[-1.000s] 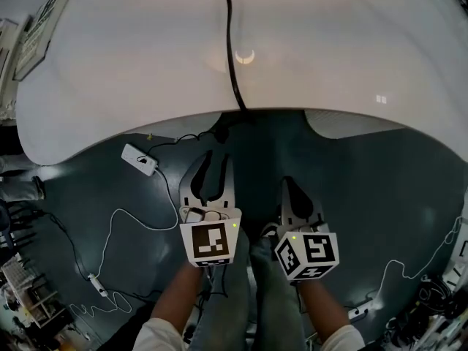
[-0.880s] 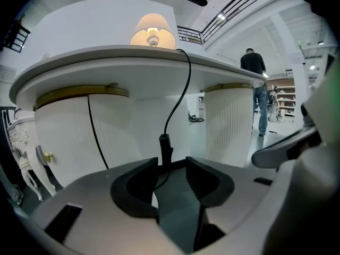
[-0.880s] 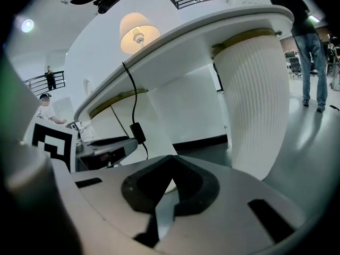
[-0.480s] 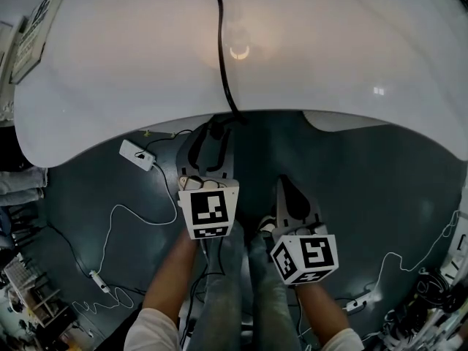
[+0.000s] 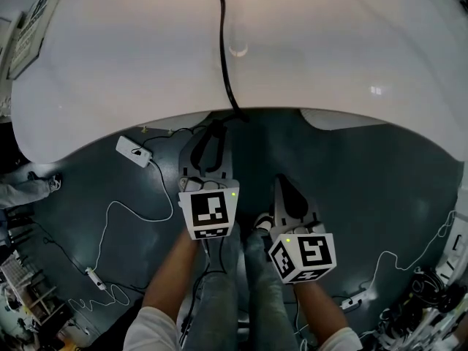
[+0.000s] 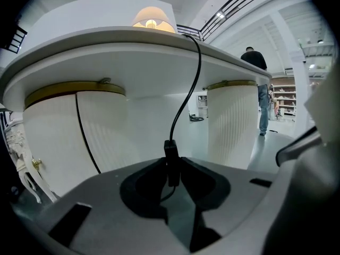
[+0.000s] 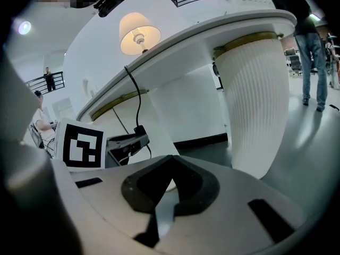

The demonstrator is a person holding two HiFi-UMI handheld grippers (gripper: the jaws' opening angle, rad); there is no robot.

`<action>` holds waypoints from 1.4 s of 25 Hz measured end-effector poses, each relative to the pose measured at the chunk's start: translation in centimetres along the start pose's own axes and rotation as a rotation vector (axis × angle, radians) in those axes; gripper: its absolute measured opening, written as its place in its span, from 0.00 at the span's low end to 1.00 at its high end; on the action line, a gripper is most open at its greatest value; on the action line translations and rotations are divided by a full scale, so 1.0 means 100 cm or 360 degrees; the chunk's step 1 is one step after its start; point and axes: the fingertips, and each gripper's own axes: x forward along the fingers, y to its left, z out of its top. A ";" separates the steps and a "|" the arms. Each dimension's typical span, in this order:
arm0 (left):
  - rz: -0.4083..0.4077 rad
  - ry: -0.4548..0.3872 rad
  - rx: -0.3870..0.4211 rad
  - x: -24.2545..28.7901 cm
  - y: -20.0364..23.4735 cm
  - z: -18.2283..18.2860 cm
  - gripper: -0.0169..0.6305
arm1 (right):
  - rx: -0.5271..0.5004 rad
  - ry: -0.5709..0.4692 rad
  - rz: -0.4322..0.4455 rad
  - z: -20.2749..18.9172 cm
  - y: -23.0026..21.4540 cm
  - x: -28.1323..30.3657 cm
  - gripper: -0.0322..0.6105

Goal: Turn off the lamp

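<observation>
**Left gripper** (image 6: 172, 170), lower centre of its own view: my jaws have just been closing. They now stand part-way open, pinched on the black inline switch (image 6: 171, 158), which sits upright between the tips.

**Cord** (image 6: 187, 97), black: it rises from the switch and curves up over the edge of the worktop (image 6: 106, 39) at upper centre.

**Lamp** (image 6: 152, 19), top centre, standing on the worktop well beyond my jaws: the shade glows warm here and in the right gripper view.

**Reflection** (image 5: 238, 48) of the lamp on the worktop, upper centre of the head view: a bright crescent half a second ago, now a faint smudge.
- My reading is that the squeeze is acting on the switch and the light is dying or about to.
- With the shade looking lit in both gripper views, I do not count the lamp off yet.

**Left gripper, position:** a second ago it sat lower in the head view. It has since gone up the frame to the cord under the worktop edge and held there.

**Pose, head view:**
- My forearms (image 5: 170, 287) enter from the bottom edge, side by side.
- The marker cubes (image 5: 210, 212) face upward.
- Both grippers point up the frame and somewhat down toward the floor, the left farther up the frame than the right.

**Right gripper** (image 7: 171, 166): jaws together with nothing between them, idle beside the left and well short of the cord.
</observation>
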 end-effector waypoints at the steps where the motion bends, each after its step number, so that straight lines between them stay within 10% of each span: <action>1: 0.0001 0.0001 -0.0004 0.001 0.001 0.000 0.17 | 0.0000 0.0003 -0.0002 0.000 -0.001 -0.001 0.05; 35: -0.0029 -0.0014 -0.0316 -0.003 0.004 0.002 0.14 | -0.0038 0.0056 0.0005 -0.003 0.001 0.002 0.05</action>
